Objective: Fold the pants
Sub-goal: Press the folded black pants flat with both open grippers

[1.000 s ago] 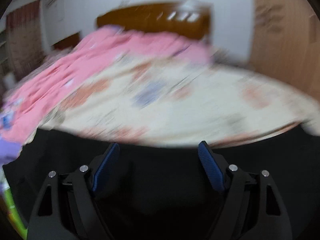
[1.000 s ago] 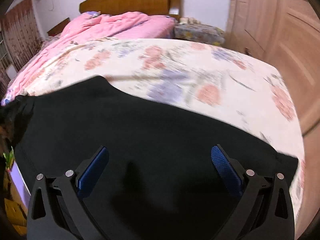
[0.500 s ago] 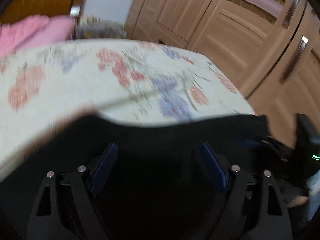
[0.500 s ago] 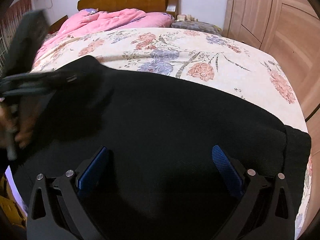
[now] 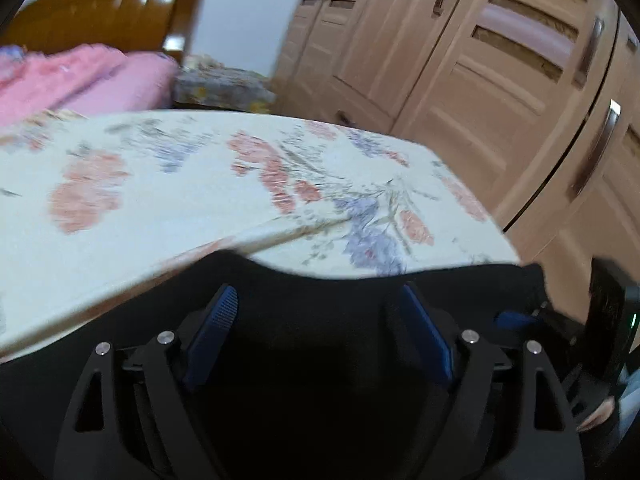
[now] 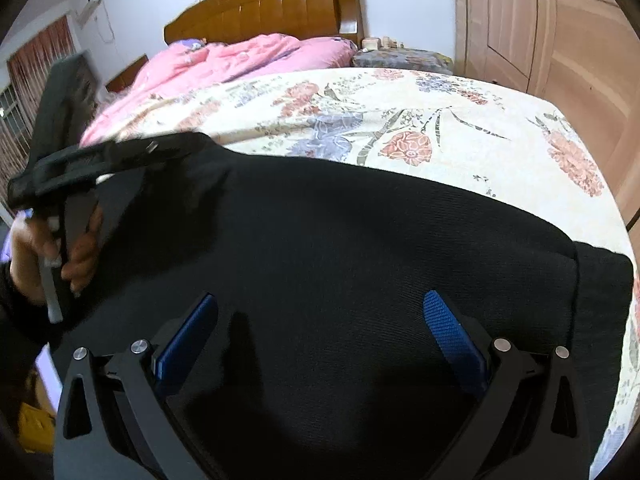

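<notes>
Black pants btwn blue-padded fingers; beyond them cream sheet w/ pink and purple flowers, pink duvet, brown wood headboard.

Floral-sheeted bed: black pants, pink quilt.

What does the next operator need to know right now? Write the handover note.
Left gripper: open, holding nothing, over the pants' far edge.
Right gripper: open, holding nothing, over the middle of the cloth.
Black pants: spread flat across the near end of the floral bedsheet; pink quilt lies by the headboard.
Done: pants laid out; whether any fold is made I cannot tell.
Left: grasp an edge and fold.
</notes>
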`<state>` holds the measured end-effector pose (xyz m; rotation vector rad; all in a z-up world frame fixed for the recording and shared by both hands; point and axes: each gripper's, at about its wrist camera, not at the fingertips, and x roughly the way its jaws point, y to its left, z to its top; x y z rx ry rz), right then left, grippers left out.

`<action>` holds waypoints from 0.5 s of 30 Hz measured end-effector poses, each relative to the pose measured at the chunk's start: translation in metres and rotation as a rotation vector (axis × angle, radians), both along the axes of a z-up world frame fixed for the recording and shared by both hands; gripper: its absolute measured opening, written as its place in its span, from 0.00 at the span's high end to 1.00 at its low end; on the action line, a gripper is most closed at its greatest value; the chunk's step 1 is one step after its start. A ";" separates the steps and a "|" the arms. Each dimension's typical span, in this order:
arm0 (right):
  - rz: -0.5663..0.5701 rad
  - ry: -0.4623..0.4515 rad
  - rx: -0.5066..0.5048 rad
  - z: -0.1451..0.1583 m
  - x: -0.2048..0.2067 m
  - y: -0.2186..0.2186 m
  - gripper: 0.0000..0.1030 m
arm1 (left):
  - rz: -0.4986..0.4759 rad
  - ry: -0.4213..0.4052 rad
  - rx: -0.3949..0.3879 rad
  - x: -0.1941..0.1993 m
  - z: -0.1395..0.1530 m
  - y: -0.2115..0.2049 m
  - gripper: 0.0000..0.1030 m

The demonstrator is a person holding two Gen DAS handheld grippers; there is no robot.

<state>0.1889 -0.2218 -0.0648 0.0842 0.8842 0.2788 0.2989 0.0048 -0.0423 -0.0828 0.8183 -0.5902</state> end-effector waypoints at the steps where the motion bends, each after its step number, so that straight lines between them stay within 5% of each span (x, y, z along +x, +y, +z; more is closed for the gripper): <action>1: -0.012 -0.027 0.007 0.008 -0.012 -0.002 0.04 | 0.009 -0.023 0.035 -0.015 0.006 0.005 0.16; 4: 0.023 -0.086 0.007 0.022 -0.047 0.002 0.04 | 0.073 -0.113 0.181 -0.073 0.015 0.027 0.03; 7: 0.056 -0.068 -0.017 0.013 -0.070 0.011 0.04 | 0.144 -0.132 0.291 -0.125 0.005 0.052 0.02; 12: 0.070 -0.087 -0.110 -0.012 -0.091 0.023 0.04 | 0.237 -0.044 0.357 -0.158 -0.034 0.087 0.02; 15: 0.061 -0.075 -0.118 -0.012 -0.090 0.024 0.04 | 0.248 -0.054 0.286 -0.162 -0.044 0.102 0.01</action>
